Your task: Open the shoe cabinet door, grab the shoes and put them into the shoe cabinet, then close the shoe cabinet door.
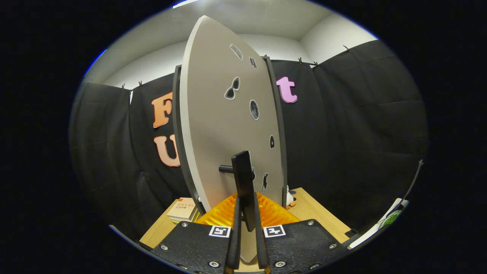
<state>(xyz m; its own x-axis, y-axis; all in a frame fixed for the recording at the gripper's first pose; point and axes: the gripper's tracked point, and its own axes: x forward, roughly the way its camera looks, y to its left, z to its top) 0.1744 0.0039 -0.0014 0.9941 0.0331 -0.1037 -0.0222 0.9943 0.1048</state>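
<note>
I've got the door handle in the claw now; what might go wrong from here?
The claw pinches only the thin black handle of the door, so it may slip off mid-swing. The books sit beside the door's lower edge on the table and might get bumped.

Black cloth (354, 125) hangs clipped around the booth, with pale walls (335, 38) and ceiling (266, 17) above it, brightly lit. A wooden table (315, 213) stands below. A small stack of books (183, 210) lies on the table near the cloth.
</note>
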